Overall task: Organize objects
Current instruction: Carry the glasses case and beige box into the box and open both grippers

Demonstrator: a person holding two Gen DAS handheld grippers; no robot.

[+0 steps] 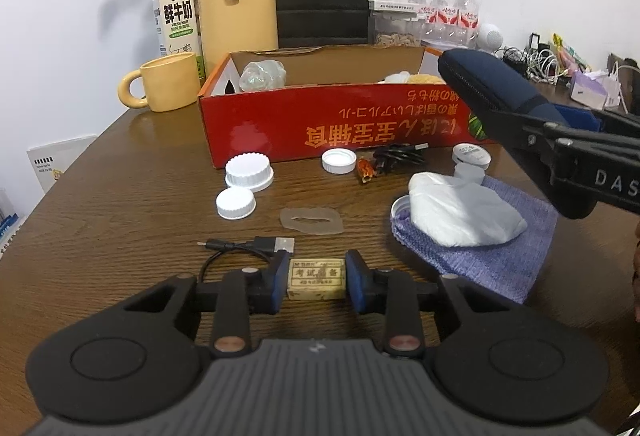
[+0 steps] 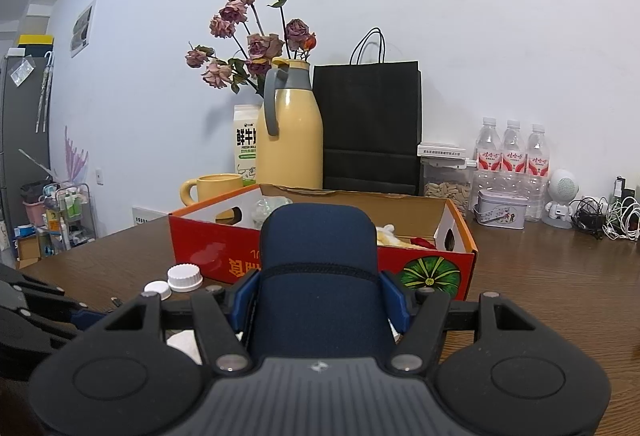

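On the tabletop (image 1: 120, 196), left tool (image 1: 316, 282) pinched an eraser (image 1: 316, 278), right tool (image 2: 318, 300) gripped a navy case (image 2: 320, 276); box (image 1: 340, 120) partly filled, caps (image 1: 248, 172), cable, cloth remained.

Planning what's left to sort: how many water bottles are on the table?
3. They stand side by side at the wall, right of the black paper bag: left bottle, middle bottle, right bottle. None appears hidden.
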